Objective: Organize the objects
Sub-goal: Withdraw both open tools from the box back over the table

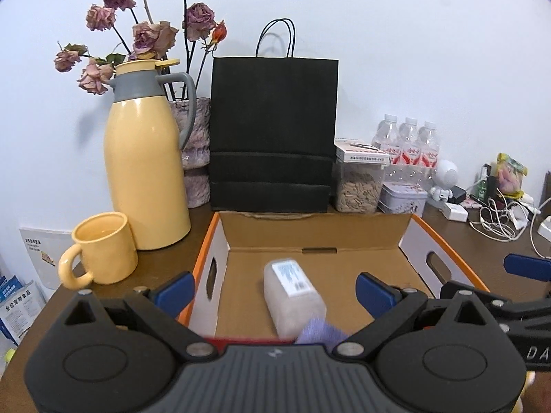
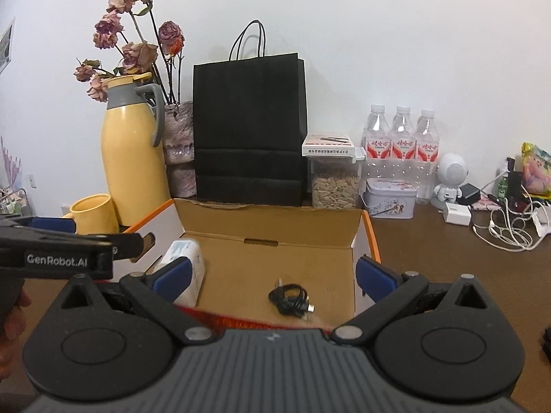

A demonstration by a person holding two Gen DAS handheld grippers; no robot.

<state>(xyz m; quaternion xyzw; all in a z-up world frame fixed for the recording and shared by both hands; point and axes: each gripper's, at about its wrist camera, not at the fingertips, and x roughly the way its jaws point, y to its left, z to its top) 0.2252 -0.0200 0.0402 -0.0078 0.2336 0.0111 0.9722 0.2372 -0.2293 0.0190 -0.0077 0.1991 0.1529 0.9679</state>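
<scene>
Both grippers hover w/ jaws spread wide, holding nothing: left gripper [image 1: 273, 290] over the near-left part of a cardboard box [image 1: 310, 230], right gripper [image 2: 272, 277] over its near-right part.

Inside the box, a pale plastic-wrapped pack [image 1: 292, 296] w/ a white printed label lies flat on the floor, left of centre. Its long axis runs front to back, roughly in line w/ the left gripper's fingers, and it sits directly between and just ahead of them, so the left is the nearer one. A small coiled black cable [image 2: 291, 297] lies on the box floor toward the right, betw. the right gripper's fingers.

Behind the box: black paper bag [image 1: 273, 134], yellow thermos jug [image 1: 146, 158], yellow mug [image 1: 100, 251], dried roses, seed jar, water bottles.

Both grippers are level and point forward, side by side.
</scene>
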